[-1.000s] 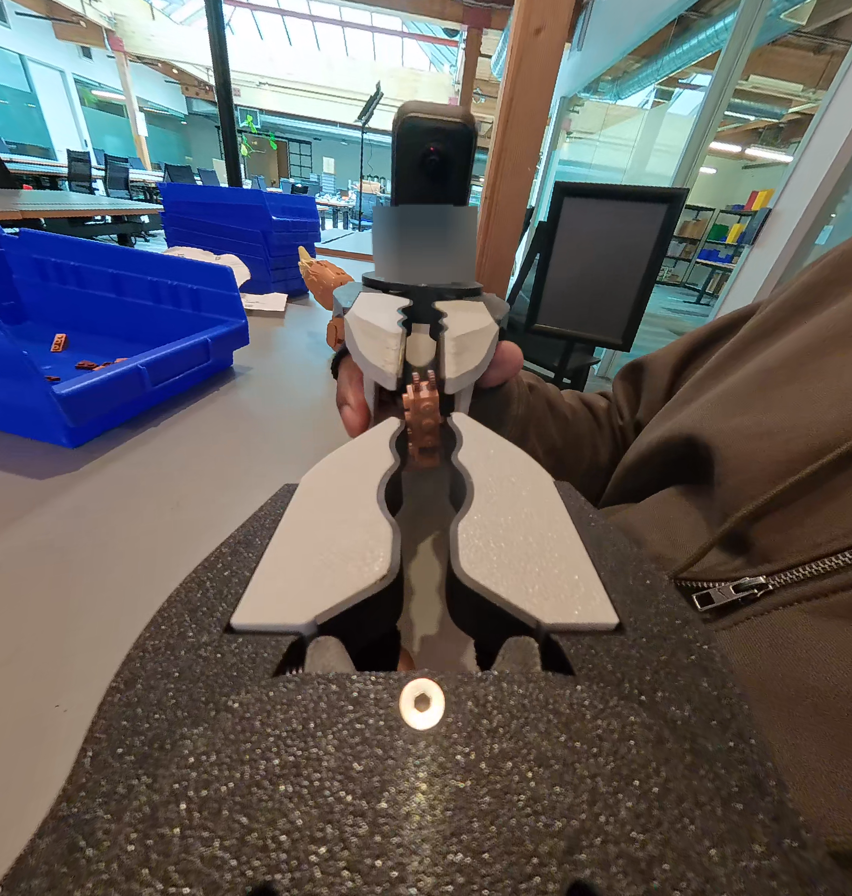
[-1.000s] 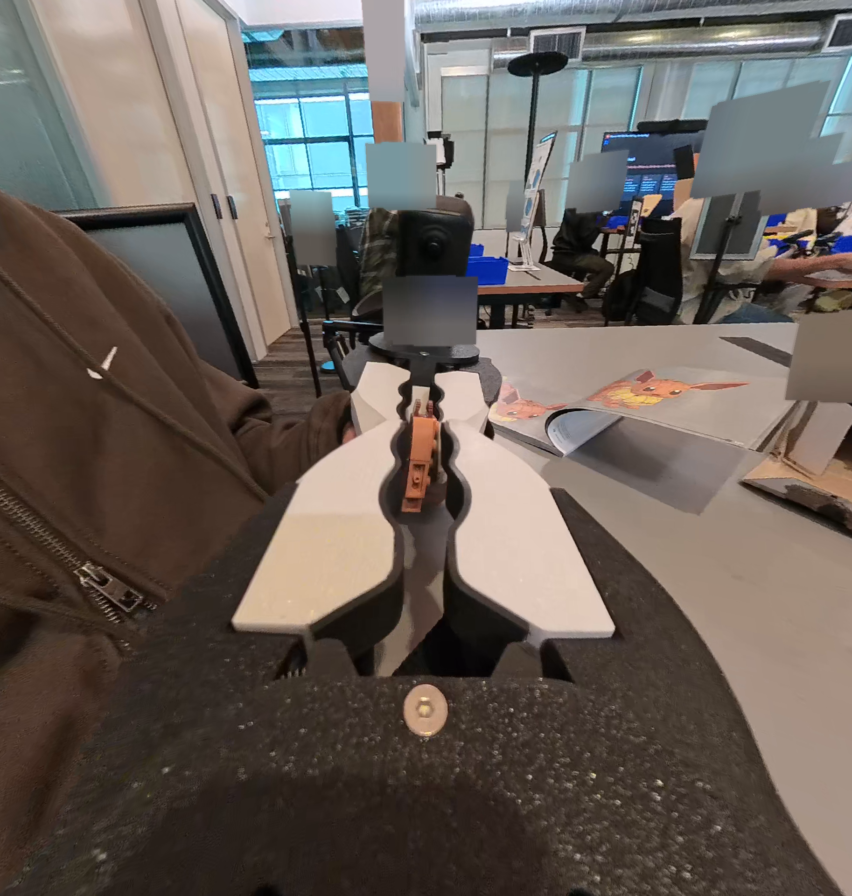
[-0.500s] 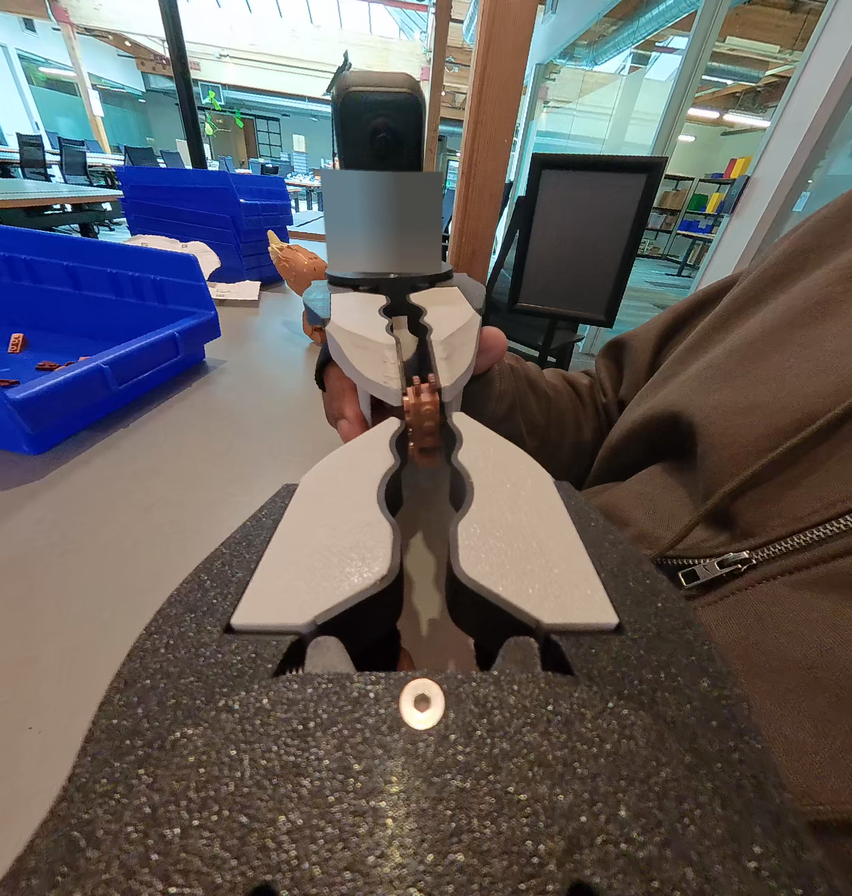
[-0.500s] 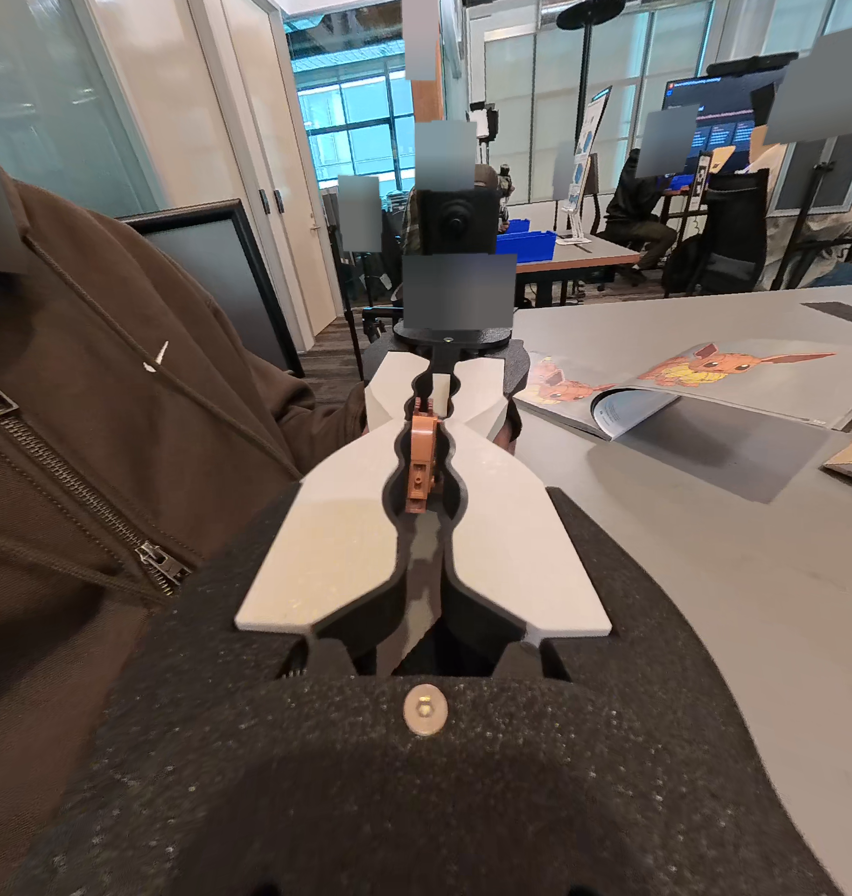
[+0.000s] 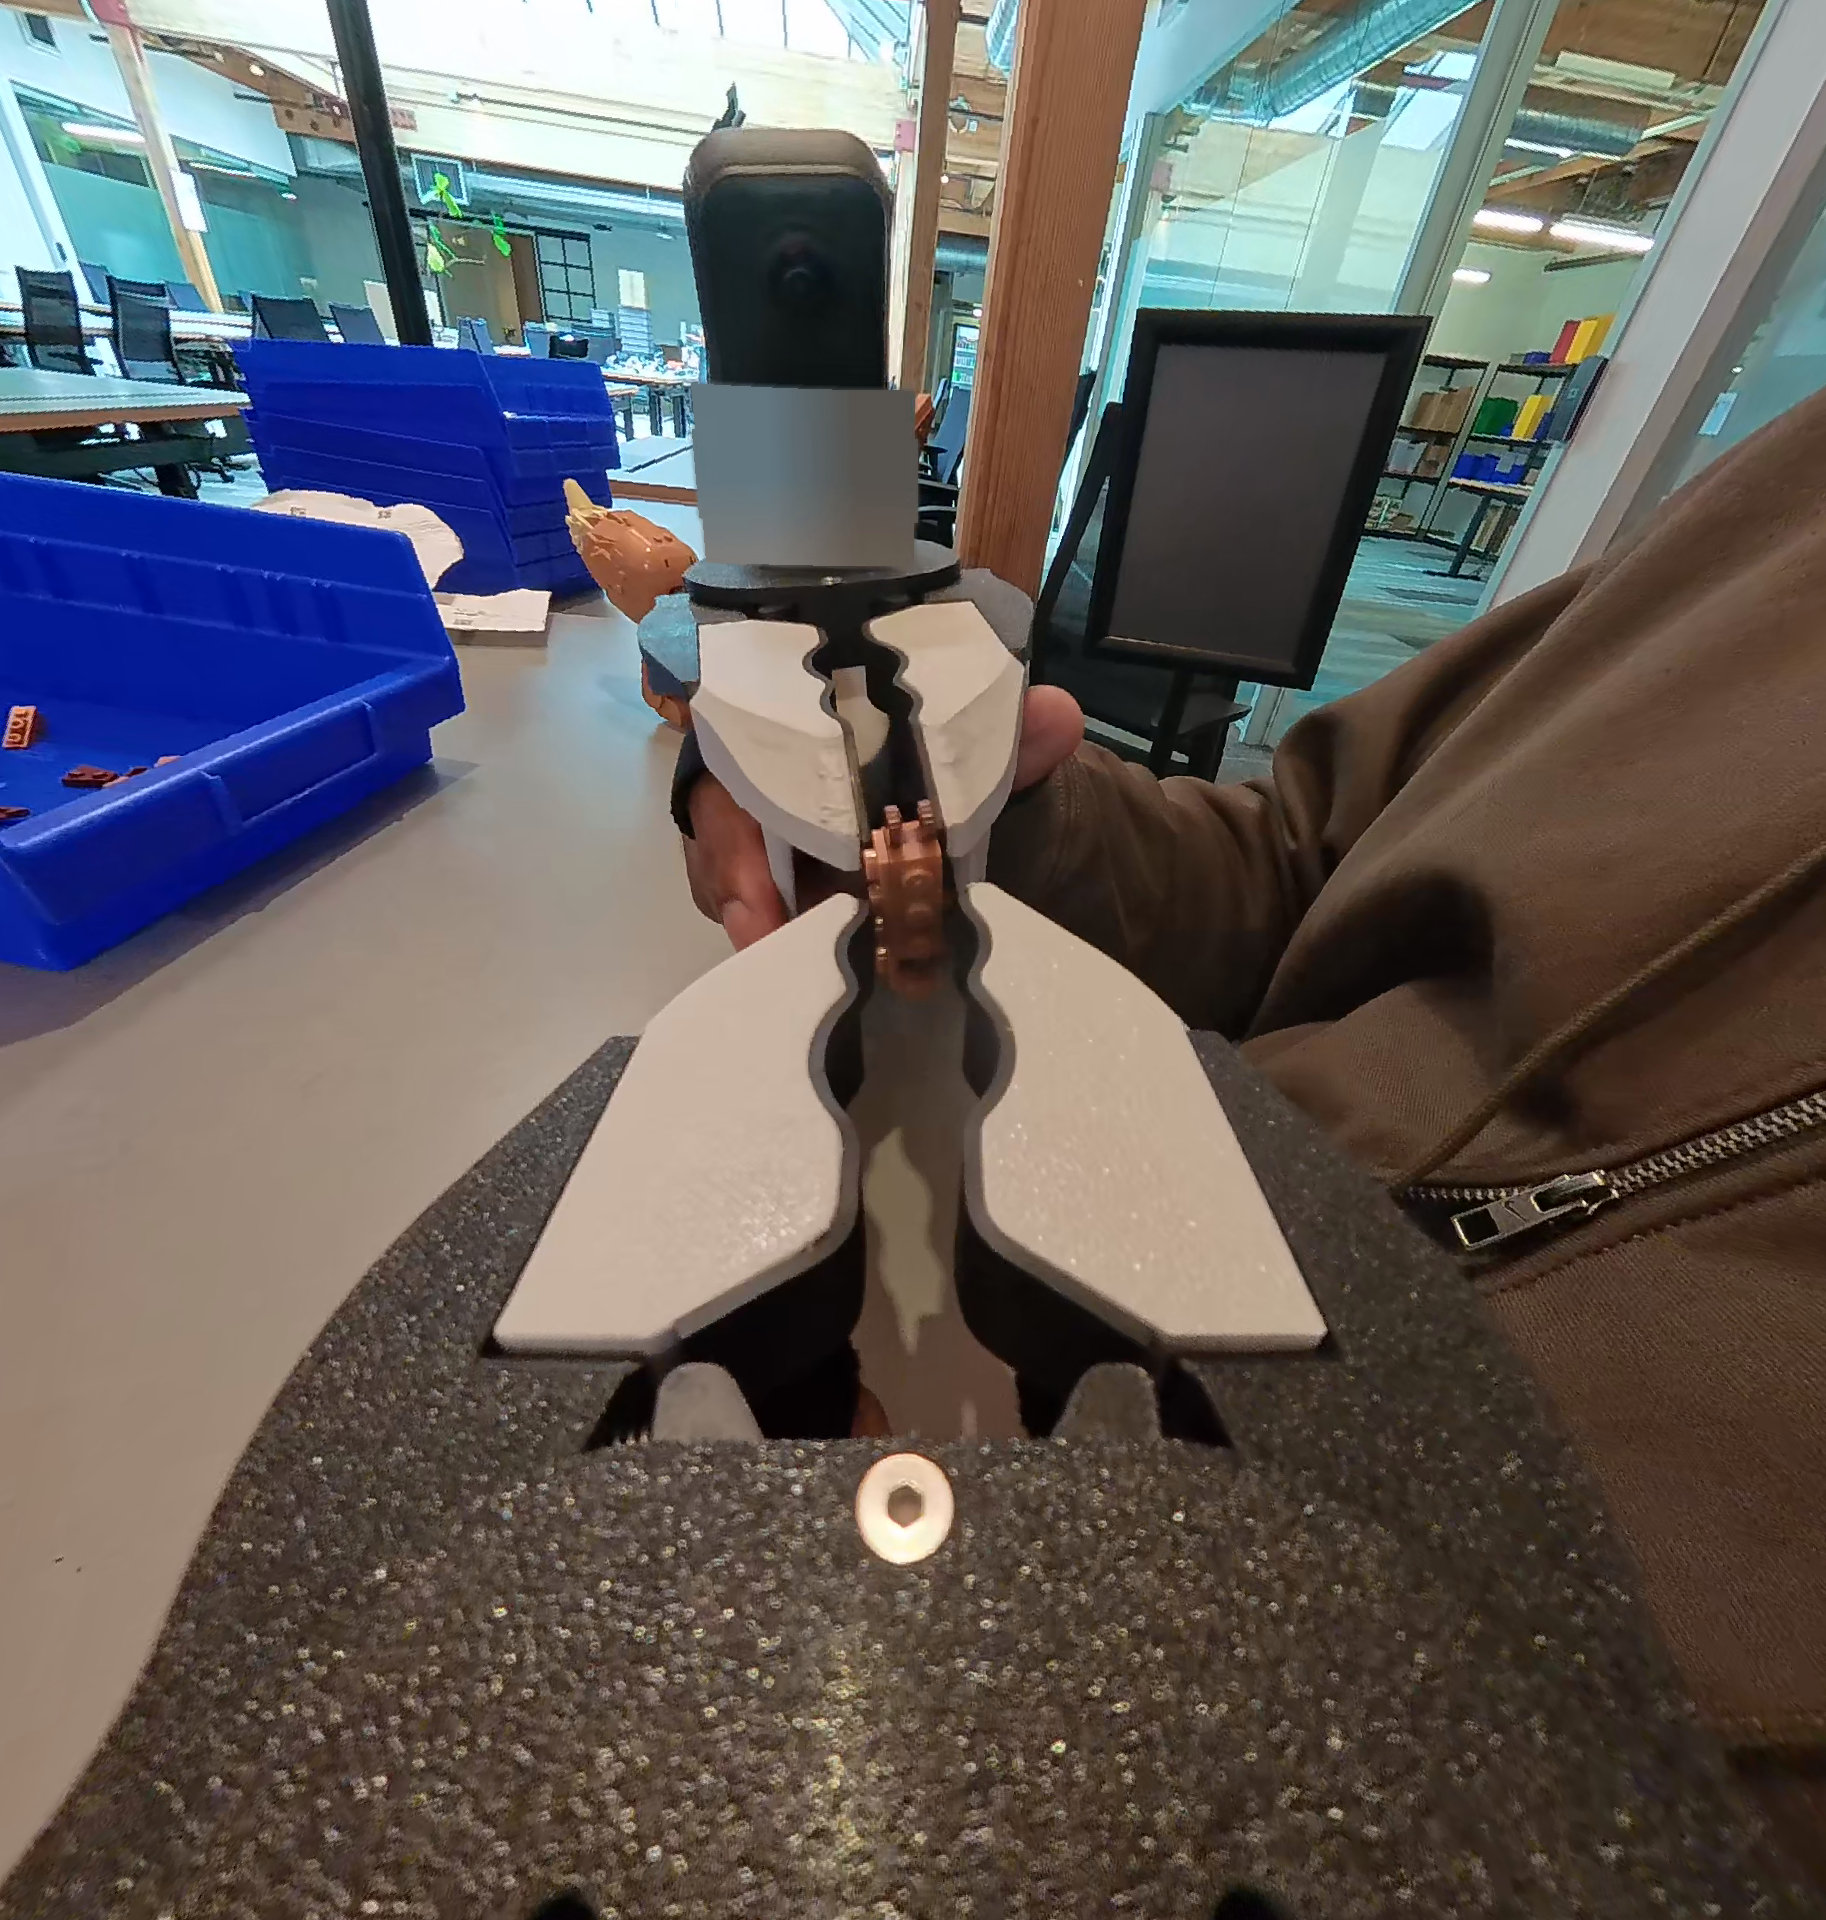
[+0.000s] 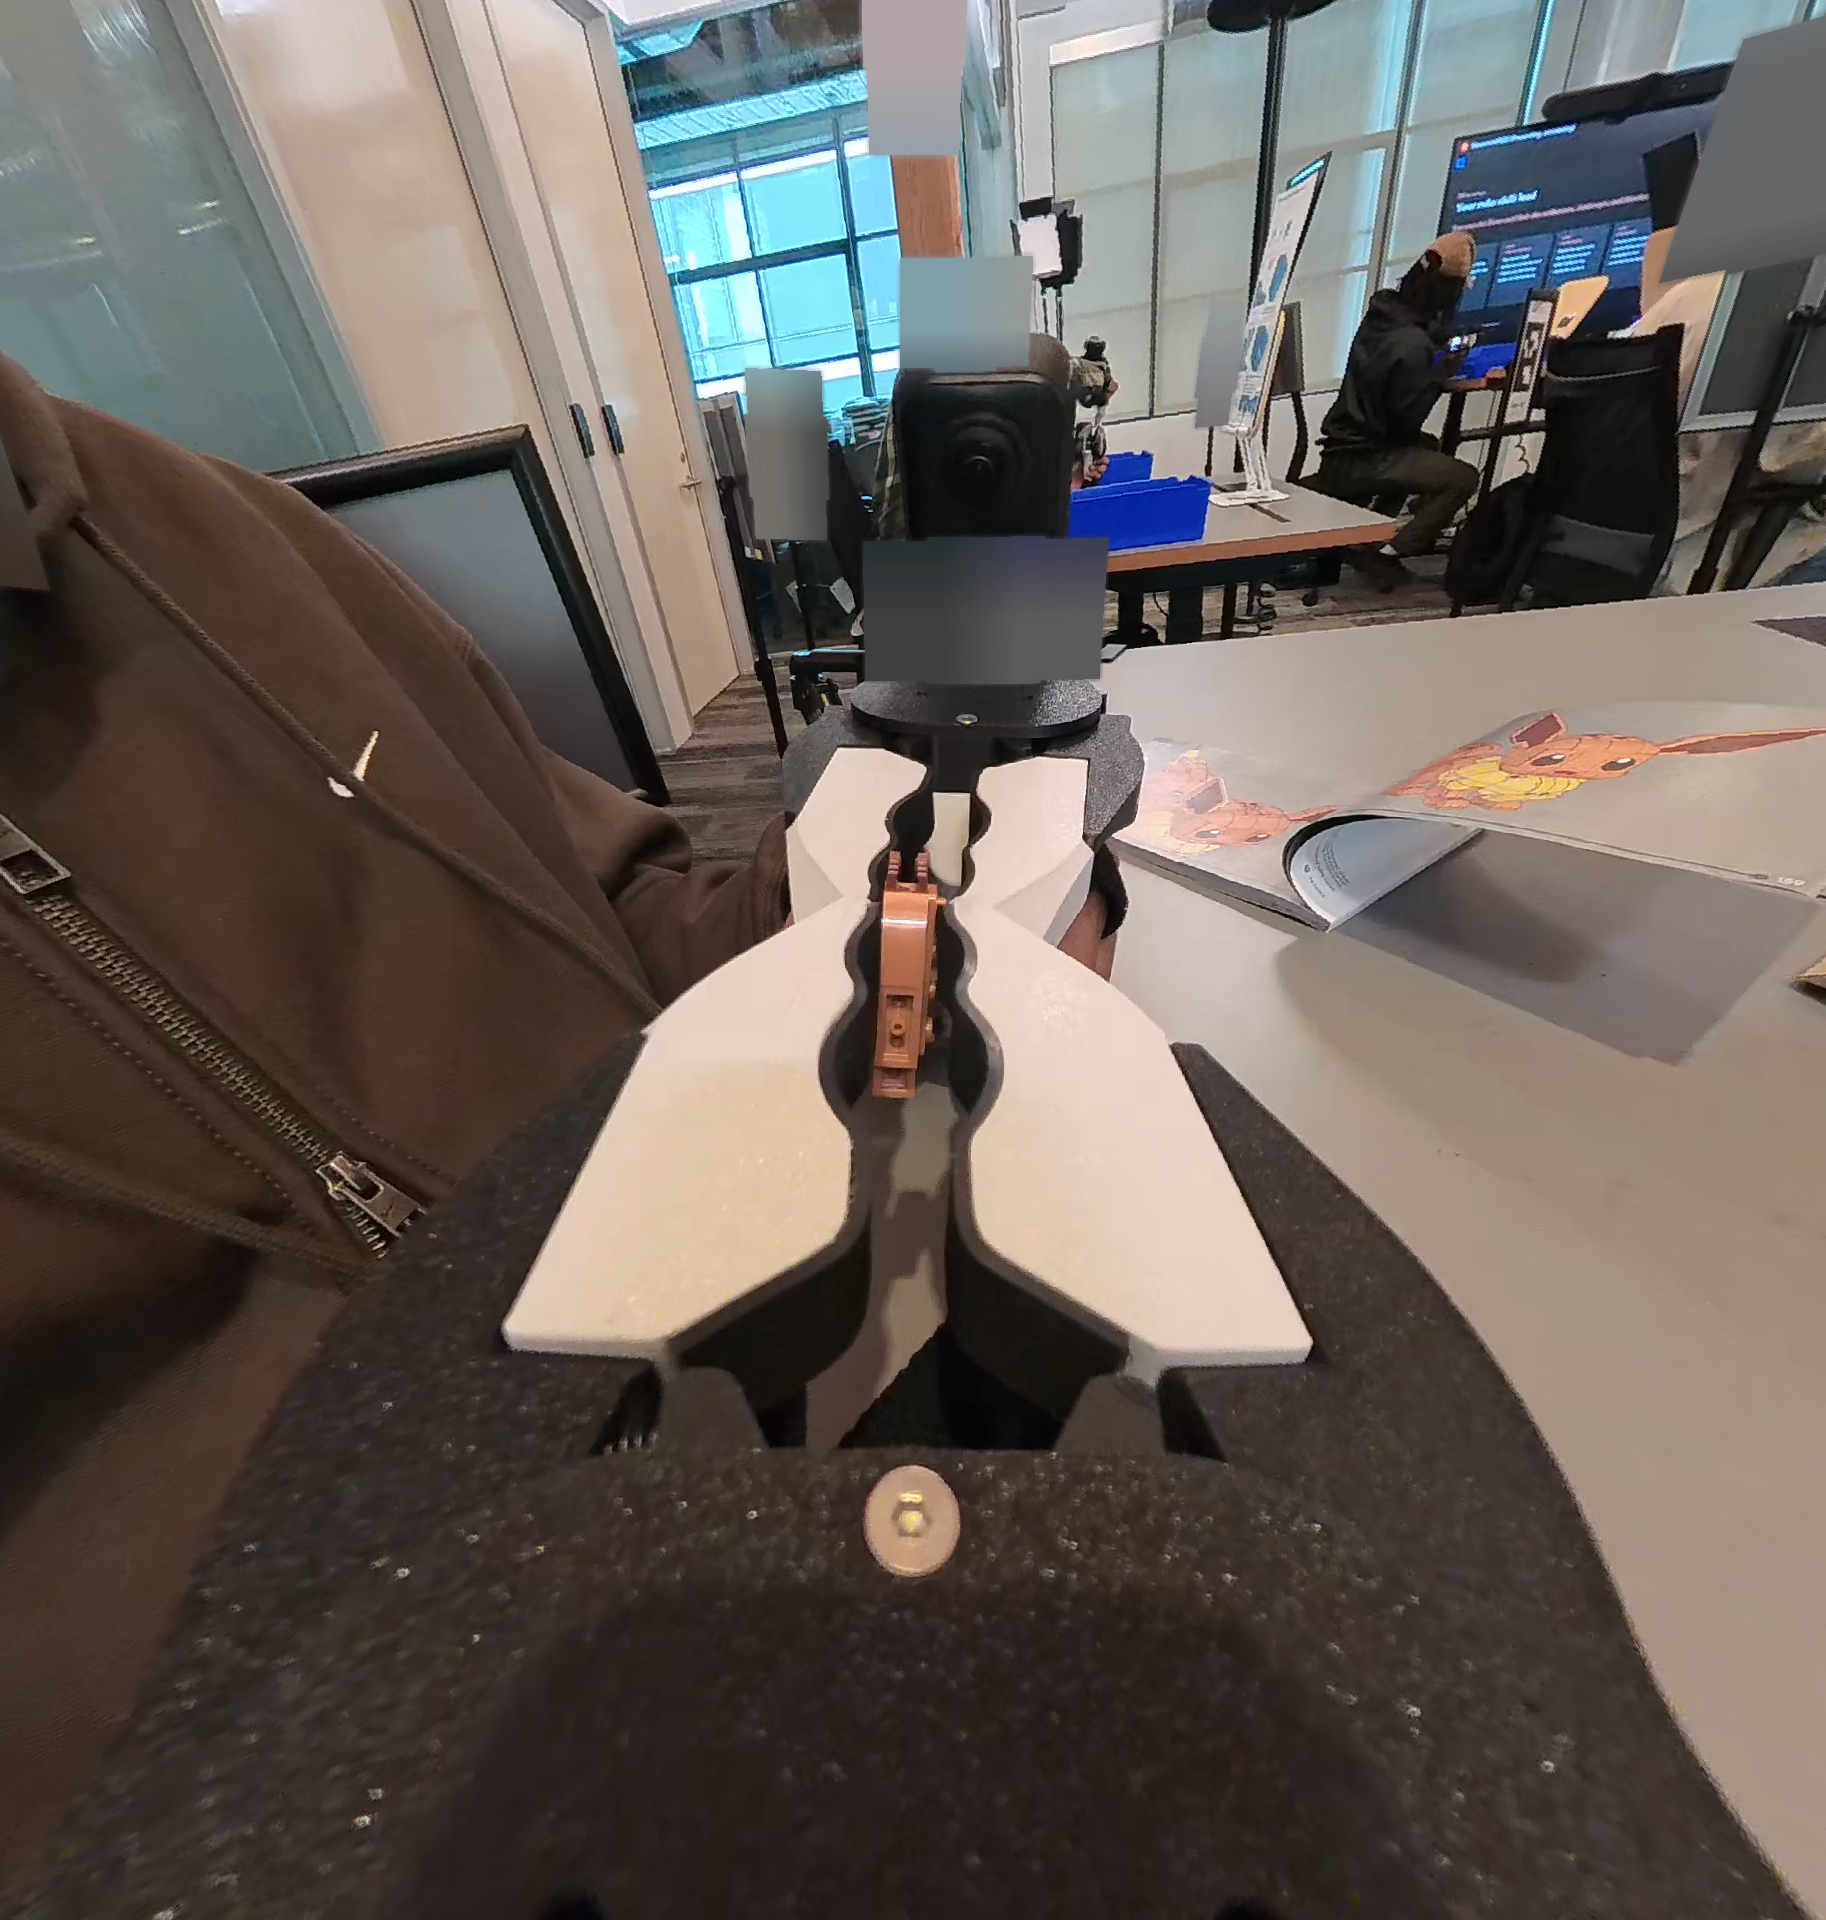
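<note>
Above the grey counter point(image 5: 265, 1091), left gripper point(image 5: 907, 935) and right gripper point(image 6: 904, 997) both clamp one small brown brick piece point(image 5: 904, 904); it seems light, stiff, easily snapped apart.

Small brown bricks point(image 5: 17, 727) in the blue bin point(image 5: 265, 748) are lying too small to identify; the booklet point(image 6: 1511, 800) is running off frame.
</note>
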Demonstrator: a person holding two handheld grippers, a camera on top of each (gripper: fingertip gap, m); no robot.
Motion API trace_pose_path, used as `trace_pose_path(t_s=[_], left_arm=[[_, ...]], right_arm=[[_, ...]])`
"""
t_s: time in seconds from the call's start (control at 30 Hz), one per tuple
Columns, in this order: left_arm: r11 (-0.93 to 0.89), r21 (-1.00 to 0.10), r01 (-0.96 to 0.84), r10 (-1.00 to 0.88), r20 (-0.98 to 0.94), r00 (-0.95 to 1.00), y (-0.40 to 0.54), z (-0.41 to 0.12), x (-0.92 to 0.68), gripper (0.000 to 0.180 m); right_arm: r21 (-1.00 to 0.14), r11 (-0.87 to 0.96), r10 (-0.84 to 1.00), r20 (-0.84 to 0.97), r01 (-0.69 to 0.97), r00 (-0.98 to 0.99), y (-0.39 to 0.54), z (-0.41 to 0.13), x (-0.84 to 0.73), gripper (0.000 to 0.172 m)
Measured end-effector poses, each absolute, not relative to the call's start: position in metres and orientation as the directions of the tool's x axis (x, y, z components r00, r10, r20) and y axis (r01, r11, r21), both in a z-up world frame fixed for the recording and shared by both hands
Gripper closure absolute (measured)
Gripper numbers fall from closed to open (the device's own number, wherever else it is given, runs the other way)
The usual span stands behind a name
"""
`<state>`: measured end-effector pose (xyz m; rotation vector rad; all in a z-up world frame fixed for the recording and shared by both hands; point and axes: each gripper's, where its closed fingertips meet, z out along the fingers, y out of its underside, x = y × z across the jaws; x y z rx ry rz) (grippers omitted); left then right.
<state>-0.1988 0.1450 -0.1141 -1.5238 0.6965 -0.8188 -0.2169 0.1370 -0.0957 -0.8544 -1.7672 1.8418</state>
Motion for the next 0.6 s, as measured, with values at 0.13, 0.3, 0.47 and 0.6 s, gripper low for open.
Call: trace_pose_path(t_s=[0.13,0.3,0.47,0.6], left_arm=[[-0.108,-0.994,0.026,-0.813,0.104,0.572,0.1451,-0.1140,-0.1987,0.166],[-0.107,-0.994,0.021,-0.814,0.100,0.573,0.1450,-0.1145,-0.1985,0.166],[-0.107,-0.994,0.017,-0.814,0.097,0.572,0.1449,-0.1150,-0.1983,0.166],[-0.108,-0.994,0.004,-0.813,0.091,0.575,0.1451,-0.1168,-0.1977,0.166]], right_arm=[[-0.992,-0.077,0.695,-0.125,0.100,-0.708,0.1376,-0.0965,-0.2165,0.161],[-0.993,-0.074,0.697,-0.121,0.097,-0.707,0.1373,-0.0969,-0.2166,0.161],[-0.991,-0.080,0.690,-0.134,0.109,-0.711,0.1365,-0.0978,-0.2166,0.162],[-0.989,-0.076,0.683,-0.146,0.129,-0.716,0.1358,-0.0998,-0.2158,0.163]])
